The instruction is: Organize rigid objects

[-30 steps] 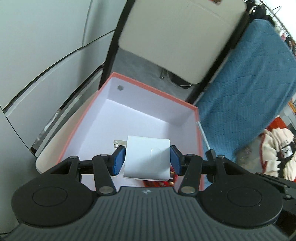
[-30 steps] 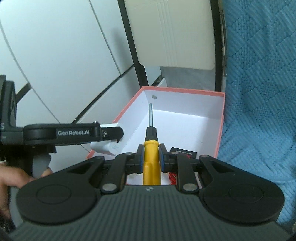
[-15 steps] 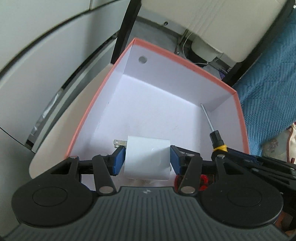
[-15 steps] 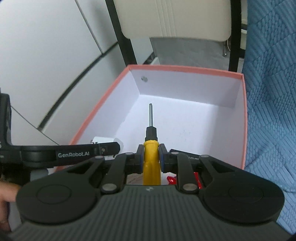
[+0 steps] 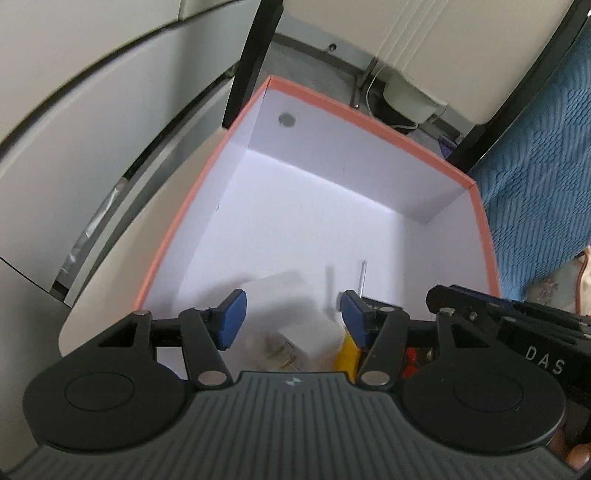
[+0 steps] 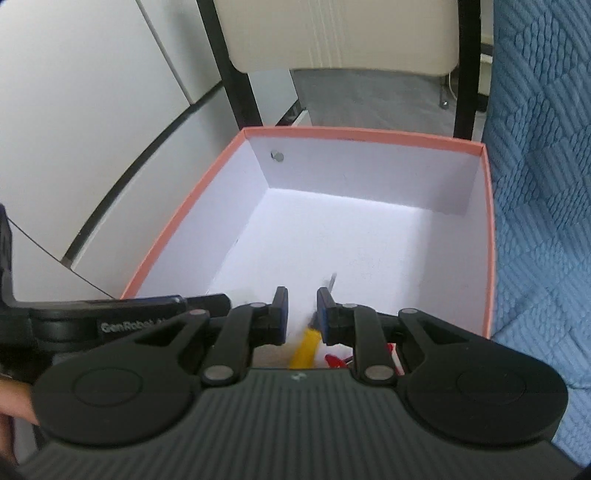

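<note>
An orange-rimmed white box point(image 5: 369, 122) point(image 6: 369, 133) lies open below both grippers. My left gripper point(image 5: 291, 314) hangs over its near end and its jaws are opening. The white plug charger point(image 5: 295, 306) is a blur between and below the blue pads, free of them. My right gripper point(image 6: 301, 314) has its pads a little apart with nothing between them. The yellow-handled screwdriver point(image 6: 306, 343) point(image 5: 347, 350) is a tilted blur just beneath it, inside the box.
Red items point(image 6: 334, 360) lie at the box's near end. A cream chair with black legs point(image 6: 332, 33) stands behind the box. A blue quilt point(image 6: 535, 184) runs along the right side and white cabinet panels point(image 5: 92, 110) along the left. A hand point(image 6: 14, 402) shows at the lower left.
Both grippers came down over the box, then stopped. The left jaws widened and the charger dropped out. The screwdriver slipped from the right pads and is falling into the box.
</note>
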`<control>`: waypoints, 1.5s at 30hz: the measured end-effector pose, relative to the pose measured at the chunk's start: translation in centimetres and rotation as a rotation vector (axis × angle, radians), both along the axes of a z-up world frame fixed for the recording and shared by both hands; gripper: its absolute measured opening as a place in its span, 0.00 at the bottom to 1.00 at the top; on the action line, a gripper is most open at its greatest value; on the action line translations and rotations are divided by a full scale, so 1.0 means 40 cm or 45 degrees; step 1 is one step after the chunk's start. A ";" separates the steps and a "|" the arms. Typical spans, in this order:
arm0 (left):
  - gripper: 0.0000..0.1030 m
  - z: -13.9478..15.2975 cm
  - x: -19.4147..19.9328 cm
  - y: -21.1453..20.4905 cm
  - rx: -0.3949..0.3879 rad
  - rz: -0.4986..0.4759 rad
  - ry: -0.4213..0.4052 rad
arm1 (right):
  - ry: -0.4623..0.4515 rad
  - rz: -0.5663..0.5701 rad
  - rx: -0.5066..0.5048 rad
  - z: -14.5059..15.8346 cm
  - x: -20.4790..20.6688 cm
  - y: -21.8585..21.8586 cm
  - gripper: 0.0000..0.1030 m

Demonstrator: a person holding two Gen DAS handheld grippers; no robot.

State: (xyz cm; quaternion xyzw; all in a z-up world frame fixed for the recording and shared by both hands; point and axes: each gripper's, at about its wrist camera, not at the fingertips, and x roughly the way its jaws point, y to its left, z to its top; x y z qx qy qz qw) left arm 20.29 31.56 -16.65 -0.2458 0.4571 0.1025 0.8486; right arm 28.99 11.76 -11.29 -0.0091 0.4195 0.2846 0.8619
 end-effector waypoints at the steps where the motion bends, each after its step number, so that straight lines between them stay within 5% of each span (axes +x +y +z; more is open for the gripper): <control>1: 0.61 0.016 -0.005 -0.003 0.006 0.002 -0.015 | -0.005 0.000 0.009 0.008 -0.006 -0.005 0.21; 25: 0.75 0.396 -0.251 -0.240 0.131 0.026 -0.294 | -0.282 0.060 0.097 0.242 -0.260 -0.218 0.27; 42: 0.84 0.448 -0.421 -0.388 0.153 0.075 -0.329 | -0.356 0.048 0.102 0.285 -0.425 -0.376 0.26; 45: 0.93 0.448 -0.442 -0.412 0.169 0.067 -0.323 | -0.360 0.033 0.101 0.285 -0.444 -0.402 0.26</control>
